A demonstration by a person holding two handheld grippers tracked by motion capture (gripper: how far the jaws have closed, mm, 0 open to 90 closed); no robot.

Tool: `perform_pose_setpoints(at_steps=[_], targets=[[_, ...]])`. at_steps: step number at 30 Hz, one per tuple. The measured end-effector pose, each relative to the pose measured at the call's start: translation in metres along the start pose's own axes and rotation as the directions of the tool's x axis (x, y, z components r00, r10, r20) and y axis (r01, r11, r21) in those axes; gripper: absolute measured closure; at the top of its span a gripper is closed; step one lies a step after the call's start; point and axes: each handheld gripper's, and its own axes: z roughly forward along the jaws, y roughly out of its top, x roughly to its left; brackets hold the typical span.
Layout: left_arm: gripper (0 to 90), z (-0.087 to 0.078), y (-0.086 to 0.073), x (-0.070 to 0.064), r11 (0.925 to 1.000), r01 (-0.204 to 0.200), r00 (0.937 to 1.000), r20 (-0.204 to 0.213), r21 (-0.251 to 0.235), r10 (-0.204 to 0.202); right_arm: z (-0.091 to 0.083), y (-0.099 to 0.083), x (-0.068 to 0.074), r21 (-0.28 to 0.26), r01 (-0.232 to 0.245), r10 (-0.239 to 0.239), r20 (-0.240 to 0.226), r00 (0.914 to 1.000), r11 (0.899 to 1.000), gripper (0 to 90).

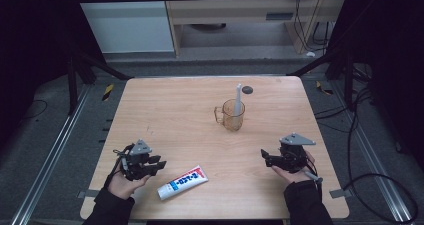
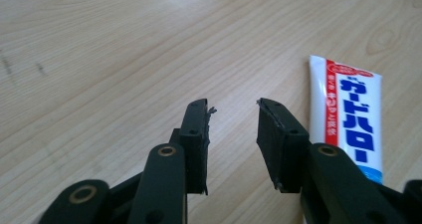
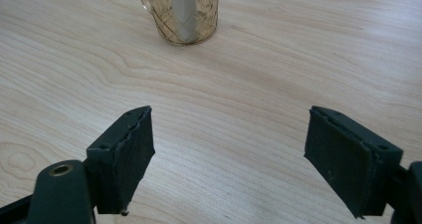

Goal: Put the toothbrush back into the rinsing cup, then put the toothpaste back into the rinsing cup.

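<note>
Left gripper (image 1: 159,165) sat low at the near left, held in the person's left hand (image 1: 125,182), jaws parted a little, nothing between them. Right gripper (image 1: 264,155) sat at the near right in the right hand (image 1: 292,175), jaws spread wide, empty. Both forearms entered from the near edge.

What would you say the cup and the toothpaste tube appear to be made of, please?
Cup: likely clear amber plastic, possibly glass; the table grain shows through it, and it bears a faint pattern. Toothpaste tube: probably soft glossy plastic laminate, white with printed red and blue lettering.
</note>
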Motion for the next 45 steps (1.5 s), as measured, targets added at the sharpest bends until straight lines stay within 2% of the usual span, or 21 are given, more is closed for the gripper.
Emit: perform_pose_setpoints(at_steps=[6,15,20,24,32,34,41,43,44,45], targets=[[59.7,0.001,0.004,-0.011,0.9989,-0.040,0.9988,0.030,0.024,0.039,-0.002,-0.003,-0.003,0.001,-0.010,0.010,0.004,0.9999,1.000,18.9],[51.0,0.005,0.013,-0.027,0.9946,-0.086,0.9958,0.038,0.058,0.084,-0.005,-0.007,-0.006,0.010,-0.013,0.013,0.012,0.9998,1.000,18.5],[44.3,0.009,0.021,-0.040,0.9886,-0.127,0.9915,0.039,0.081,0.124,-0.005,-0.008,-0.008,0.016,-0.016,0.015,0.022,0.9996,1.000,18.3],[39.1,0.016,0.025,-0.049,0.9793,-0.166,0.9854,0.056,0.116,0.160,-0.005,-0.007,-0.008,0.015,-0.015,0.015,0.022,0.9997,1.000,17.9],[33.6,0.021,0.029,-0.059,0.9701,-0.191,0.9807,0.070,0.150,0.182,-0.002,-0.006,-0.009,0.025,-0.016,0.016,0.019,0.9997,1.000,17.5],[31.8,0.023,0.030,-0.062,0.9710,-0.187,0.9818,0.064,0.150,0.179,-0.001,-0.006,-0.009,0.025,-0.012,0.012,0.017,0.9998,1.000,17.5],[30.6,0.030,0.032,-0.070,0.9547,-0.219,0.9754,0.073,0.202,0.208,0.000,-0.007,-0.009,0.033,-0.008,0.007,0.015,0.9999,0.999,17.4],[29.5,0.033,0.032,-0.073,0.9454,-0.230,0.9727,0.086,0.231,0.216,0.000,-0.007,-0.009,0.033,-0.008,0.008,0.013,0.9999,0.999,17.4],[29.1,0.036,0.031,-0.074,0.9439,-0.227,0.9735,0.081,0.239,0.214,0.001,-0.008,-0.010,0.034,-0.008,0.008,0.009,0.9999,0.999,17.4],[29.0,0.038,0.031,-0.074,0.9386,-0.234,0.9720,0.082,0.254,0.220,0.001,-0.008,-0.010,0.036,-0.012,0.012,0.006,0.9999,0.999,17.5]])
